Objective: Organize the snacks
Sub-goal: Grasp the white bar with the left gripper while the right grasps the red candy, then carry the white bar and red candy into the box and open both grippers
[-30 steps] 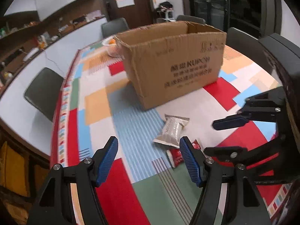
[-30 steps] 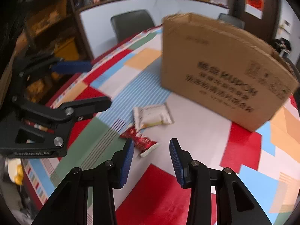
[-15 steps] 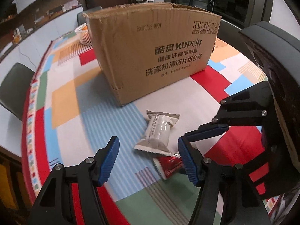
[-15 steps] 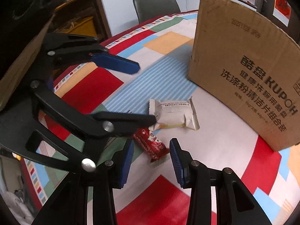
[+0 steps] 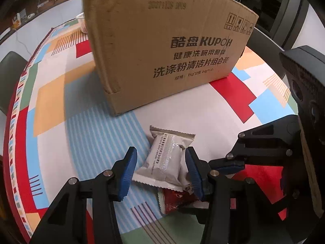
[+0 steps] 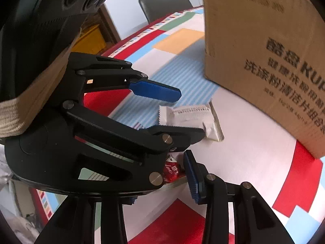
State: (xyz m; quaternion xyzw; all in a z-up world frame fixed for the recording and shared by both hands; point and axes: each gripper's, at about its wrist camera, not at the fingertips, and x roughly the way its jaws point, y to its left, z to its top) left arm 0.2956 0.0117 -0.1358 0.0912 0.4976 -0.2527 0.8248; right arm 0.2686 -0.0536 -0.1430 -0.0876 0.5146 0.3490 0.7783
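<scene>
Behind silver packet point(image 5: 165, 161), cardboard box point(image 5: 162, 46); left tool point(image 6: 168, 113) blocks right's view.

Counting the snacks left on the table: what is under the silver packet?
A red snack packet lies partly under the silver packet; only its near end shows. Anything else beneath is covered and cannot be seen.

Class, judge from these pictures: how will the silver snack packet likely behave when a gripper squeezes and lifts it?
The silver snack packet looks puffy, so it probably gives under squeezing. Its glossy film may slip. Flat crimped ends suggest it won't roll.
</scene>
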